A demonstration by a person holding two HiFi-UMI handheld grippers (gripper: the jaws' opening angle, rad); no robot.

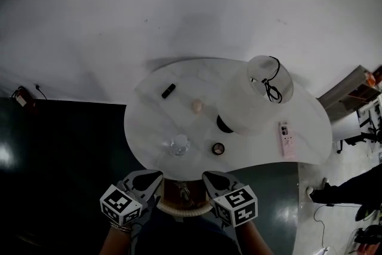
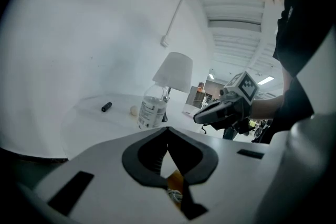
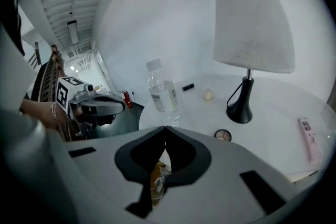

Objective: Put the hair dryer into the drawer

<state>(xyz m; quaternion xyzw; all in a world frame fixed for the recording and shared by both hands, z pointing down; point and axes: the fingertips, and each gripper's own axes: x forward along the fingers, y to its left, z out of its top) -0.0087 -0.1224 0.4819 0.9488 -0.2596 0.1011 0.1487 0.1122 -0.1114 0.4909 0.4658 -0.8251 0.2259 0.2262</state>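
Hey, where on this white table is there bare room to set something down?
The table is bare along its far edge behind the black tube, and at the right end beyond the pink phone. The near middle is crowded: bottle, round compact, lamp and small ball sit close together.

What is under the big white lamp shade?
Under the lamp shade stands a thin black stem on a black base, resting on the white table. From above, the shade covers most of the base; any bulb inside is hidden.
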